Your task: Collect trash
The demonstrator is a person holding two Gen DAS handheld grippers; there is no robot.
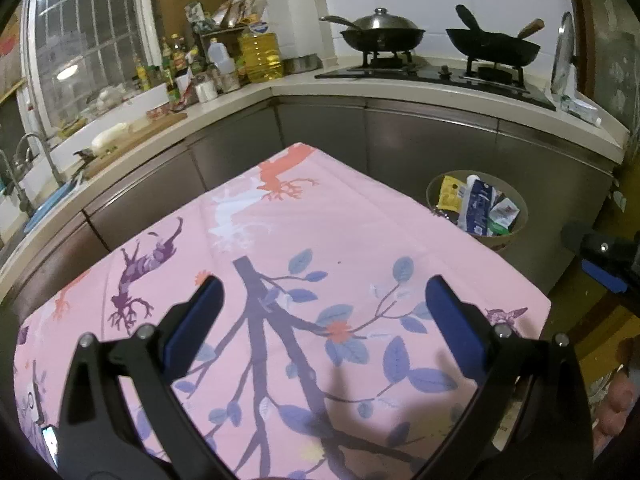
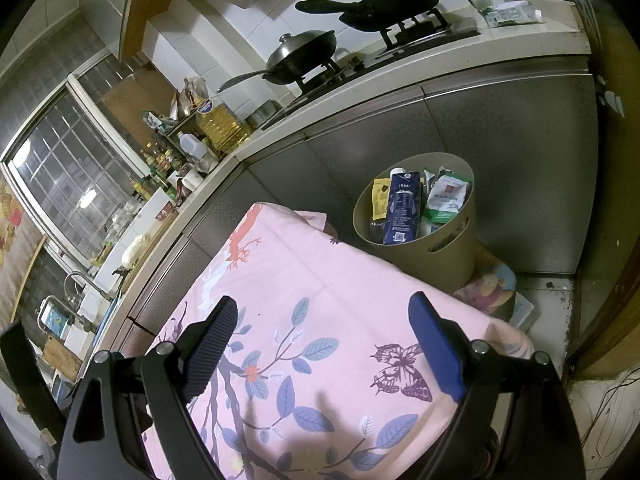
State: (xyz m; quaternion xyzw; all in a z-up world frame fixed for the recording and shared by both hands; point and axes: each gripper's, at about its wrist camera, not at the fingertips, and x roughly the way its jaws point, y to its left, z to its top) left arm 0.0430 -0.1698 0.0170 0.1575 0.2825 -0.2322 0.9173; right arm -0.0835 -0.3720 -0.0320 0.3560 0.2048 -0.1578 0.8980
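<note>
Pink floral tablecloth [image 1: 320, 240] lies under both splayed, empty grippers, left [image 1: 320, 312] and right [image 2: 324, 332]; packaging-filled bin [image 2: 460, 248] stands at right of frame.

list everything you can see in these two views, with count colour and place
tablecloth: 1, pink with leaf and butterfly print, over the table
bin: 1, tan, beyond the table's far right corner
carton: 1, dark blue, upright in bin
packet: 1, yellow, in bin
woks: 2, dark, on stove; left one lidded
oil jug: 1, yellow, counter corner
left gripper: black with blue pads, open, above table
right gripper: same, open, empty
</note>
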